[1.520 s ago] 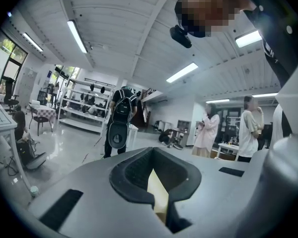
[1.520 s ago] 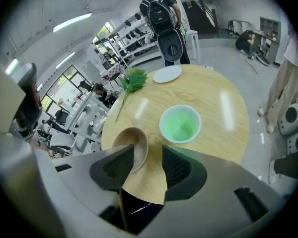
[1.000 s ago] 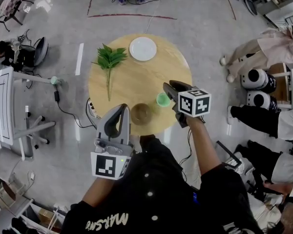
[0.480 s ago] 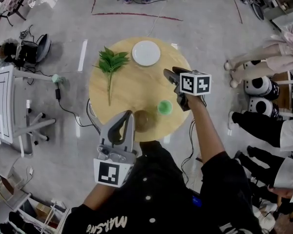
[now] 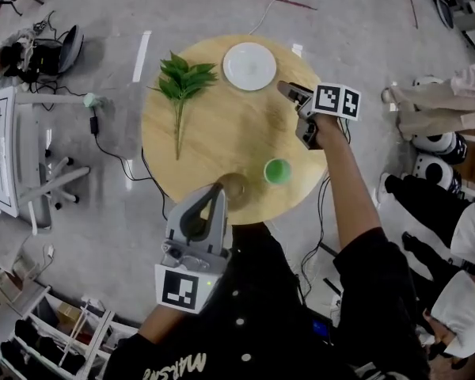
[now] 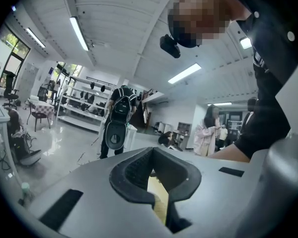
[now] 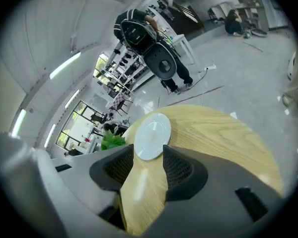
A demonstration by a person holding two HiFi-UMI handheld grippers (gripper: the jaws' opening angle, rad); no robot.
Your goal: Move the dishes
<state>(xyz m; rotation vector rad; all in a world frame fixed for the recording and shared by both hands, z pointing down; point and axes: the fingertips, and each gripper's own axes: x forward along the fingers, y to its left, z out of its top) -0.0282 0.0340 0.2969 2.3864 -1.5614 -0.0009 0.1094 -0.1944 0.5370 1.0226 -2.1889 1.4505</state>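
A white plate [image 5: 249,66] lies at the far side of the round wooden table [image 5: 222,137]. A green cup [image 5: 277,170] and a brown bowl [image 5: 234,187] stand near the front edge. My right gripper [image 5: 293,105] hovers over the table's right side, pointing at the plate [image 7: 151,135]. Its jaws have just been opening and nothing is between them; it [image 7: 148,158] is open. My left gripper [image 5: 216,190] is at the front edge beside the bowl. Its tips [image 6: 151,155] meet, with only tabletop showing through the gap behind them.
A green leafy sprig [image 5: 182,85] lies on the table's left part and shows beside the plate [image 7: 111,140]. A person with a backpack [image 7: 156,48] stands beyond the table. People sit at the right [image 5: 443,109]. A white desk [image 5: 0,157] and cables are on the floor at left.
My right gripper has let go of the green cup and moved away from it toward the white plate. The cup stays near the front edge. My left gripper has edged toward the brown bowl.
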